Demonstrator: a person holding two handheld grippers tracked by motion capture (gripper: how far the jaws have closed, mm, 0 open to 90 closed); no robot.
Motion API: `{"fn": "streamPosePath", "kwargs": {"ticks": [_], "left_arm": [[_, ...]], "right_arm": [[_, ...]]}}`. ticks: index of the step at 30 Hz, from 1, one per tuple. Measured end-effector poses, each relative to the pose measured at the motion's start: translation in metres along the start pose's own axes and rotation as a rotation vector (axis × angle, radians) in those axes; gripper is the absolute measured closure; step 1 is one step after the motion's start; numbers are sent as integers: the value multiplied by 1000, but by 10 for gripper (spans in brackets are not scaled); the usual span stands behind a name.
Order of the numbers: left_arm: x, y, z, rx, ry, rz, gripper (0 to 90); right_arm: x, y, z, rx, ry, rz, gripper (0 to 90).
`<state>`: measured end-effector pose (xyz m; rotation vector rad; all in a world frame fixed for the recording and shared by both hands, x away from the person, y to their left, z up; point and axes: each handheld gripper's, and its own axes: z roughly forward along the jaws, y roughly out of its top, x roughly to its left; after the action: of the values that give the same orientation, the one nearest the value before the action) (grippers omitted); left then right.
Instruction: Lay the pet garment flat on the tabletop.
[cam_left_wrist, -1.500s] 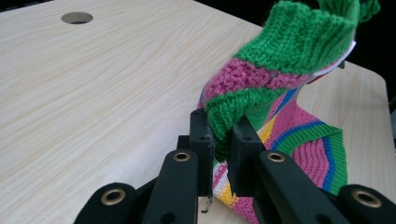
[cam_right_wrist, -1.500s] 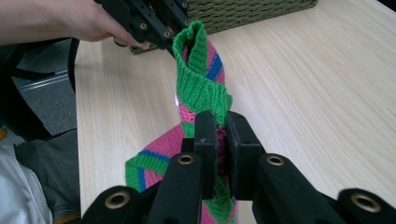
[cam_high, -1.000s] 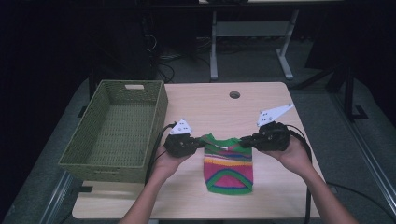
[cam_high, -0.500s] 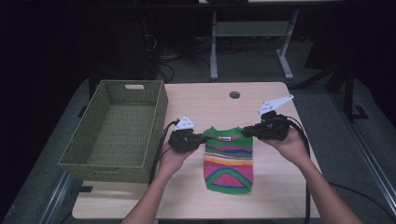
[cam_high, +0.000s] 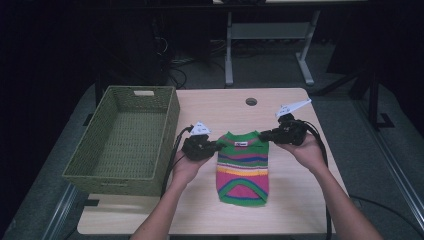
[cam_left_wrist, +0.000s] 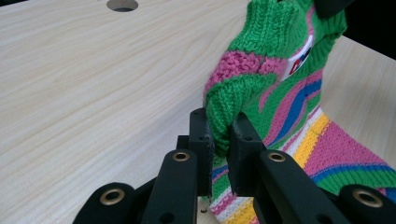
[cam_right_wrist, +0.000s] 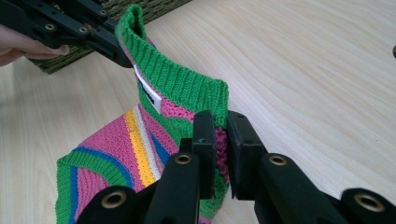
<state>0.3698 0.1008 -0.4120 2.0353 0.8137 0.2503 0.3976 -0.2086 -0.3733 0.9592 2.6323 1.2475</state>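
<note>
A small knitted sweater (cam_high: 243, 167) with green, pink, yellow and blue stripes hangs stretched between both grippers, its lower part lying on the table. My left gripper (cam_high: 217, 146) is shut on its left shoulder, and my right gripper (cam_high: 265, 136) is shut on its right shoulder. In the left gripper view the green and pink knit (cam_left_wrist: 243, 88) is pinched between the black jaws of the left gripper (cam_left_wrist: 220, 135). In the right gripper view the right gripper (cam_right_wrist: 222, 140) clamps the collar edge of the sweater (cam_right_wrist: 168, 93), and the other gripper (cam_right_wrist: 122, 58) holds the far corner.
A green woven basket (cam_high: 125, 140) stands empty at the left side of the light wooden table (cam_high: 300, 200). A round cable hole (cam_high: 251, 101) sits near the table's far edge. Dark floor and desk legs lie beyond.
Both hands have pulled the sweater's shoulders apart and away from the person, so the garment now lies flatter and wider. The right hand moved right and slightly down.
</note>
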Motion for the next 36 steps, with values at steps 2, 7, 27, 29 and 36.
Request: {"fn": "streamPosePath", "kwargs": {"ticks": [2,7,27,29,36], "left_arm": [[1,1,0,13,11,4,815],[2,2,3,18,52,15,750],[3,-25,20,132,-20,-72,718],[-1,-27,25,160,-38,-68,769],[-8,-33,38,224,-61,-46,805]], "right_arm": [[-3,-1,2,-4,-1,16,819],[-9,1,8,-13,-6,28,803],[-23,-50,39,133,95,159,783],[-20,-56,45,166,90,139,818],[-17,-60,60,219,97,136,823]]}}
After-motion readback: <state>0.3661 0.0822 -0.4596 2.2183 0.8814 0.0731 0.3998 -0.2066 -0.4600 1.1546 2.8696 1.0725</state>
